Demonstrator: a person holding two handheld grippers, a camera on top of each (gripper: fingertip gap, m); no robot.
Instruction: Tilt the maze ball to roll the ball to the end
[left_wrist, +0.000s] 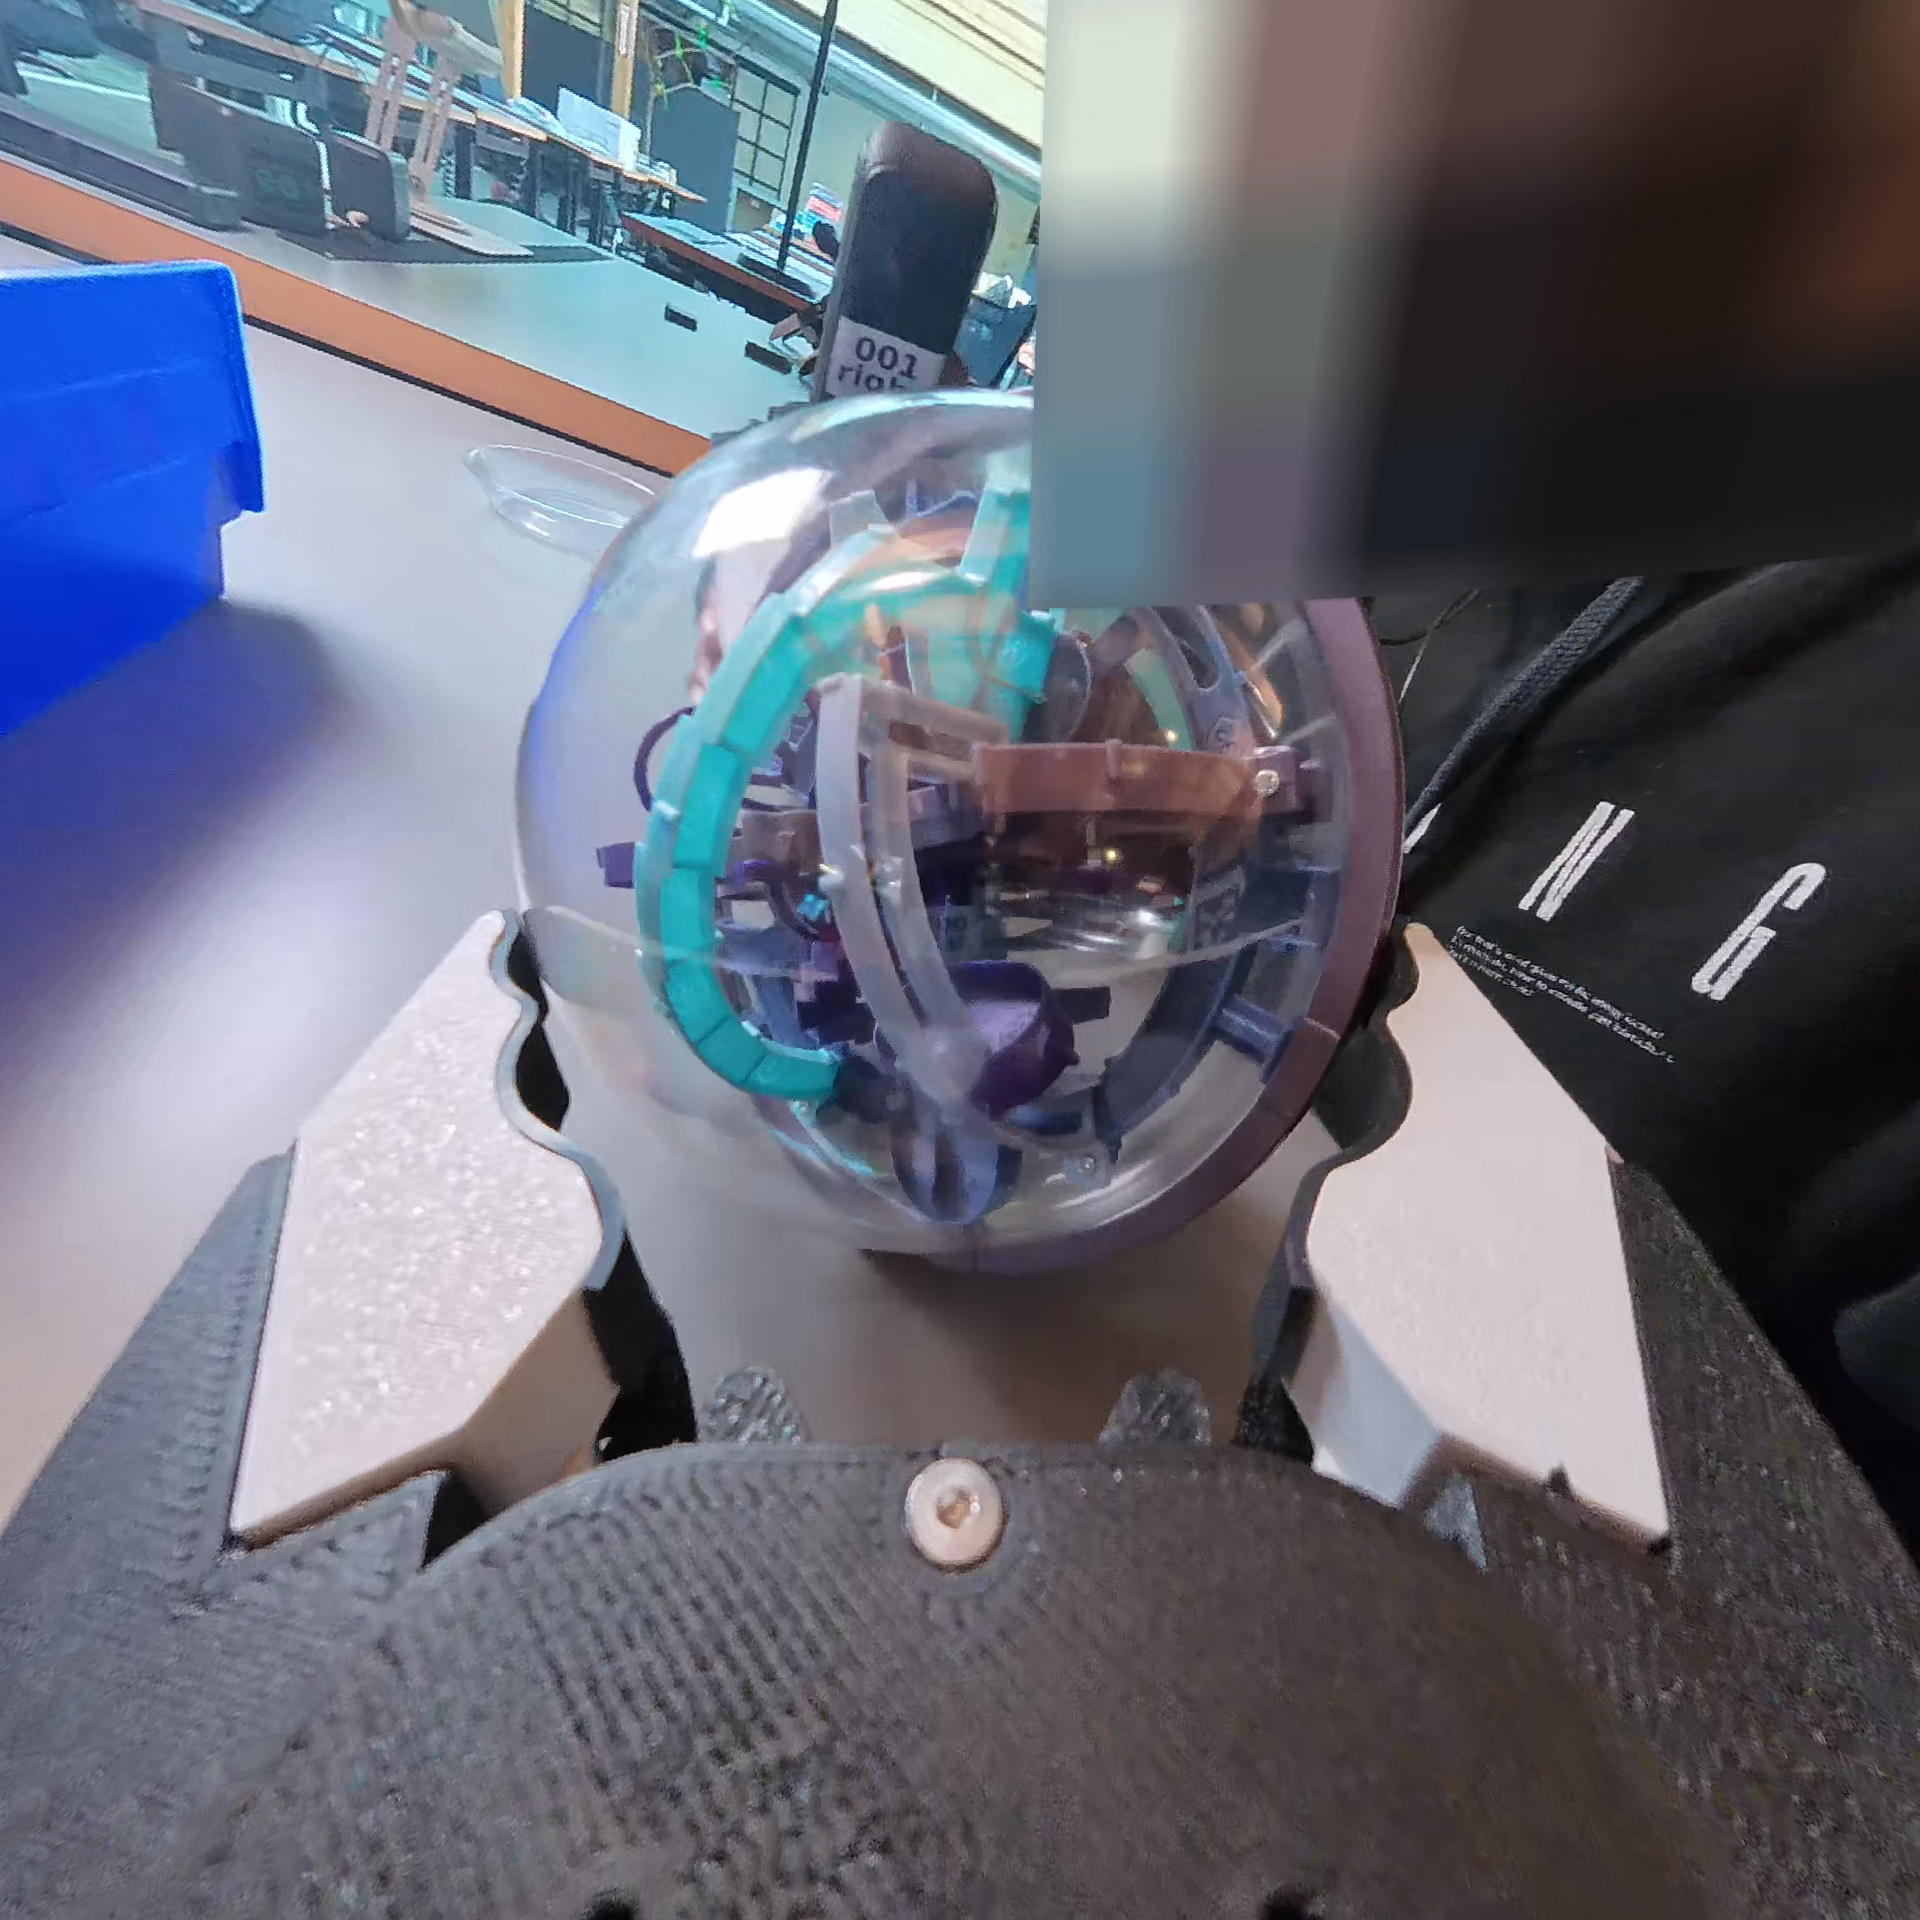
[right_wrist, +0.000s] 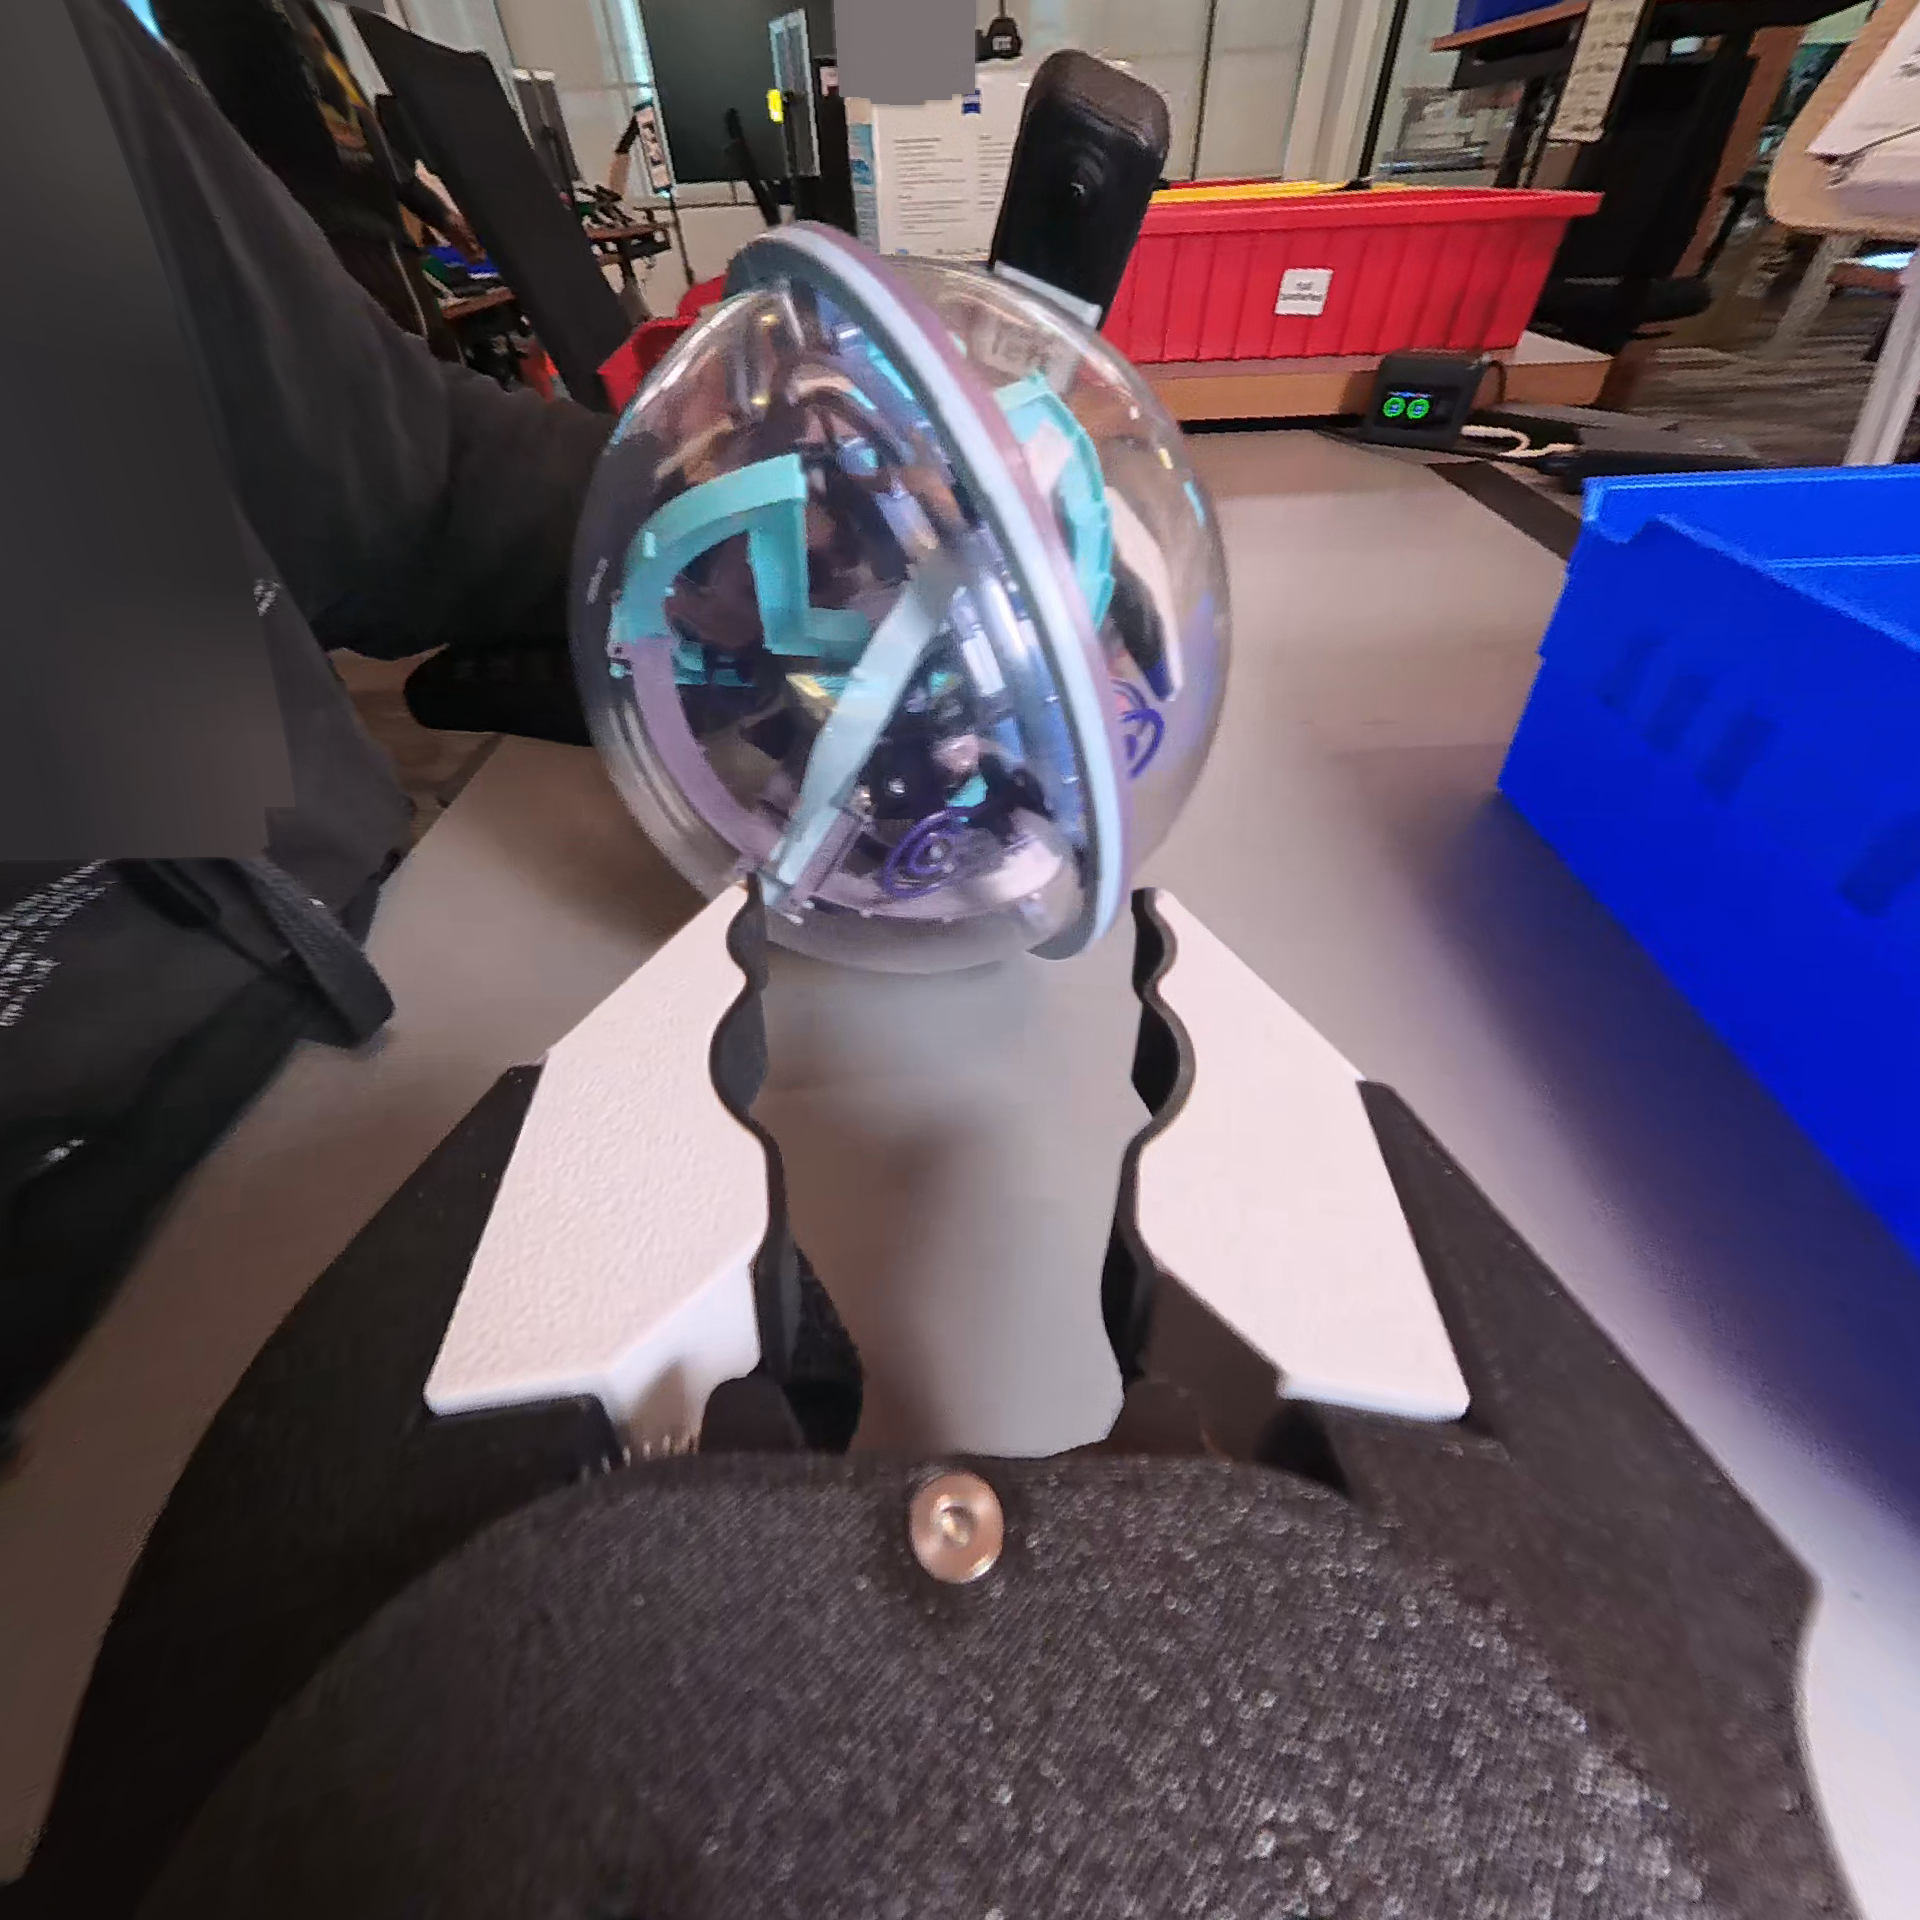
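From the left wrist view, the left claw (left_wrist: 956, 1029) is standing spread wide, its white fingers (left_wrist: 436, 1226) flanking the maze ball (left_wrist: 956, 831) low on either side; the tips seem to be touching or just grazing the clear shell, though I cannot tell how firmly they are pressing. The maze ball is sitting between them above the pale surface (left_wrist: 312, 831), with a teal track (left_wrist: 696, 862) curling round its left half and a dark purple rim (left_wrist: 1361, 883) running down its right edge. A blue bin (left_wrist: 114, 468) is resting on the surface off to the left, and a clear shallow dish (left_wrist: 561, 499) is lying behind the ball. A person in a black garment (left_wrist: 1662, 935) is standing close on the right, and the other claw's dark camera housing (left_wrist: 914, 260) is poking up behind the sphere. From the right wrist view, the right claw (right_wrist: 951, 914) is standing partly open, narrower than the other, with its wavy black-edged fingertips (right_wrist: 746, 935) meeting the underside of the maze ball (right_wrist: 894, 603), which is perching just above them, tilted so its seam (right_wrist: 997, 499) is running diagonally. The blue bin (right_wrist: 1745, 748) is sitting to the right here, a red tub (right_wrist: 1351, 270) is lying farther back, and the left claw's camera (right_wrist: 1081, 177) is showing beyond the ball.
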